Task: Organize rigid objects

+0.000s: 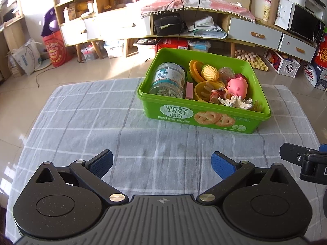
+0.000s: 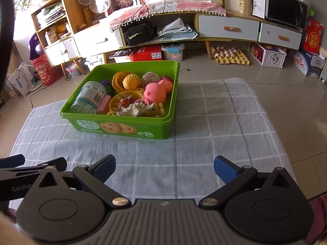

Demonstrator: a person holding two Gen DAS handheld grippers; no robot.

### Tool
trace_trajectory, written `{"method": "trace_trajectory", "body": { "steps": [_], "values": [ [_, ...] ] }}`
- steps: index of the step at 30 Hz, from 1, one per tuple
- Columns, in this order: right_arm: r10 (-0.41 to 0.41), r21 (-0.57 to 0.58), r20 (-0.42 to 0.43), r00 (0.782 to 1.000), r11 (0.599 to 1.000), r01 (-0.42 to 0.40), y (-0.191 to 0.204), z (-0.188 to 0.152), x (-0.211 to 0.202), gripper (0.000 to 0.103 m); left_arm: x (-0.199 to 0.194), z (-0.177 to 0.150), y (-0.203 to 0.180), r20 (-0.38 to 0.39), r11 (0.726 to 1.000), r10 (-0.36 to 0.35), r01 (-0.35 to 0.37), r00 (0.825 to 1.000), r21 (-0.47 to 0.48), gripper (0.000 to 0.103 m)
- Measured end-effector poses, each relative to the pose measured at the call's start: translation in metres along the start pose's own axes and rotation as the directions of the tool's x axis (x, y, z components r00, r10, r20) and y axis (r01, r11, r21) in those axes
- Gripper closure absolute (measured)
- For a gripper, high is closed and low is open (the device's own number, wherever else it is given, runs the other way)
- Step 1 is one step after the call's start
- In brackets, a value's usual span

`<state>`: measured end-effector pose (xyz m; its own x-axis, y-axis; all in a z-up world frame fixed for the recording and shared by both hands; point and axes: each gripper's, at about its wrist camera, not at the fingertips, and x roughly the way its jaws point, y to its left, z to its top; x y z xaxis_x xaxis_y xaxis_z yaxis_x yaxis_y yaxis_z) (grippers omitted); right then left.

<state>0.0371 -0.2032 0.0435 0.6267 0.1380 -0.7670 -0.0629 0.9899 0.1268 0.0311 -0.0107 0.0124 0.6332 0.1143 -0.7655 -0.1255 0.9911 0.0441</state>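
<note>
A green cookie box (image 1: 204,120) stands on the worktop (image 1: 81,122), which is covered by a grey cloth with a pale check, and the box is open at the top and packed with the task's small things. At its left end a clear jar of cotton swabs (image 1: 168,79) lies on its side, and a slim pink block (image 1: 189,90) rests just beside it. Further right sit yellow ring-shaped toys (image 1: 205,90), a yellow ridged ball (image 1: 209,73) on top of them, a clear ball (image 1: 226,73) behind, and a pink pig toy (image 1: 237,86) near the right wall. A white starfish (image 1: 235,102) lies against the front wall, touching the pig (small reddish pieces beside it are too tangled to tell apart). The cloth in front of the box is bare. The left gripper (image 1: 162,164) hangs over the near part of the cloth, well apart from the box, its jaws spread wide with nothing between them. The right gripper (image 2: 164,168) hangs likewise over the near cloth, jaws spread to their widest and empty; in its view the box (image 2: 122,128) lies ahead and to the left. Each gripper shows at the edge of the other's view, so the two hang side by side. Behind the worktop are a tiled floor, a low cabinet (image 2: 229,28) with pale drawers and a tray of eggs (image 2: 230,55) on the floor.
</note>
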Motion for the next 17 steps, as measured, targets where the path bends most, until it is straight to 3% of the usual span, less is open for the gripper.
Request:
{"method": "trace_trajectory", "body": {
  "steps": [17],
  "values": [
    [0.013,-0.01,-0.019,1.0,1.0,-0.013,0.0039,-0.0022,0.0032,0.022,-0.0015,-0.0023,-0.0034,-0.025,1.0,-0.013,0.014,1.0,0.017,0.005]
  ]
}}
